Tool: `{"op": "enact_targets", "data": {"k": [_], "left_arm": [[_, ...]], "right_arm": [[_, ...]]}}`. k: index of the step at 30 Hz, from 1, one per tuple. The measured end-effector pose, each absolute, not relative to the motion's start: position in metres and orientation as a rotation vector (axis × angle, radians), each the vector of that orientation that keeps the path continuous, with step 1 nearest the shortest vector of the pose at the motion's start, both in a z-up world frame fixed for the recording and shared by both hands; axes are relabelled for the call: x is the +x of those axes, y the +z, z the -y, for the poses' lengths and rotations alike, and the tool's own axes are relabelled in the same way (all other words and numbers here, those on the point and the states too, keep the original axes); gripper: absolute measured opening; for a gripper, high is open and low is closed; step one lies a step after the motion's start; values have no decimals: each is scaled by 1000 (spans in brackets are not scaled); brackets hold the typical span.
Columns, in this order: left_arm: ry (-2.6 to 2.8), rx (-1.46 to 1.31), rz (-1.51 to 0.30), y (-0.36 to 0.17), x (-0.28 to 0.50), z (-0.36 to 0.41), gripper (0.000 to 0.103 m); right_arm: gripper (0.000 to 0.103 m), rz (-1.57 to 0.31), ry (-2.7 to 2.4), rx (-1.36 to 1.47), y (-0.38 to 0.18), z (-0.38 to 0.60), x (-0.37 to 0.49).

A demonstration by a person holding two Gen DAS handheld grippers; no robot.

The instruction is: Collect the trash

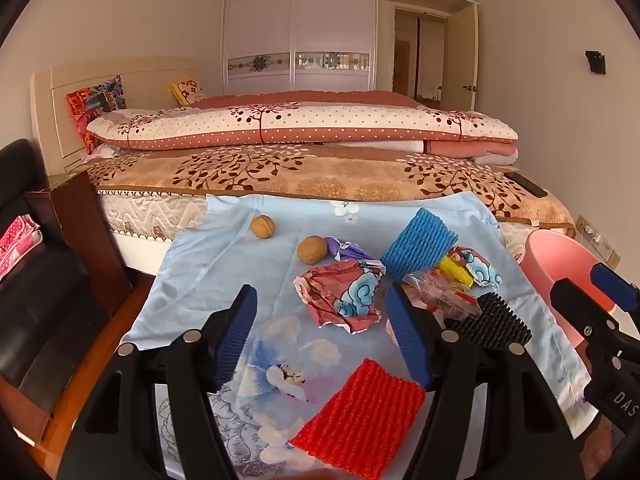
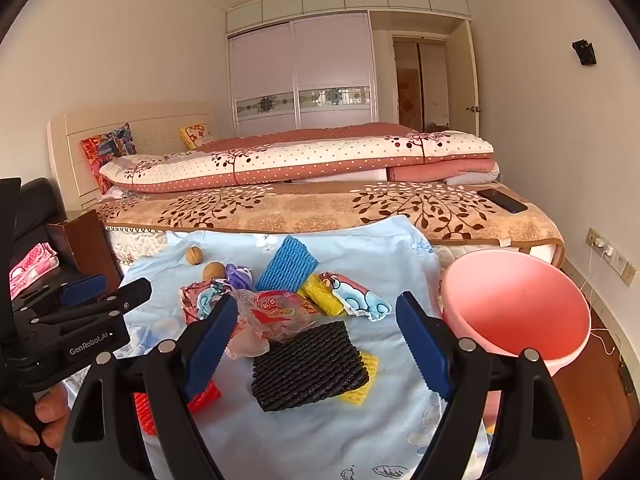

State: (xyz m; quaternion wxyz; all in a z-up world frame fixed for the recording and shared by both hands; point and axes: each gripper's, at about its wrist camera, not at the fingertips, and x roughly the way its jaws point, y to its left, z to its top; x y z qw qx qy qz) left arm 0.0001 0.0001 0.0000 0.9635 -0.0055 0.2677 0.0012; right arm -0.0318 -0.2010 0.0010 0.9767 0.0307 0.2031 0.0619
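The left tool (image 1: 322,336) stands wide open with nothing in its grip, its blue pads hanging above the light blue flowered cloth (image 1: 224,264) that covers the desk. The right tool (image 2: 316,340) is likewise spread to its widest and holds nothing. Taking the black foam net (image 2: 310,366) as the landmark: it lies flat on the cloth between the right tool's fingers, with a yellow foam net (image 2: 366,380) sticking out from under its right edge. Nearer and to its left lies the red foam net (image 1: 360,416), flat on the cloth between the left tool's fingers. Touching the black net's far edge is a crumpled clear wrapper with red print (image 2: 276,316). Left of that sits a crumpled pink and blue wrapper (image 1: 340,296). Beyond the black net lie a yellow wrapper (image 2: 322,294) and another pink and blue wrapper (image 2: 356,294), then the blue foam net (image 2: 286,266), tilted up on the pile. Farther left are a purple wrapper (image 2: 238,274) and two walnuts (image 1: 312,250) (image 1: 263,227). Right of the black net, off the cloth's edge, stands the pink basin (image 2: 516,308). Behind everything runs the bed (image 1: 320,176), with a dark phone (image 2: 502,200) on its right end.
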Motion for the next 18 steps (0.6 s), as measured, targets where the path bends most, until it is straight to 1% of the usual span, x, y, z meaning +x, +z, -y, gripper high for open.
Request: {"op": "enact_targets", "data": {"k": [5,17,18], "left_arm": [[0,-14,-539,0,-1,0,67],[0,-22,-542,11,-3,0,67],[4,-29,-538,5,0,-3,67]], "right_arm": [[80,-417,121,55,5,201,-28],[80,-351,75,39,10,201,-39],[80,-350,74,39,11,202,-39]]}}
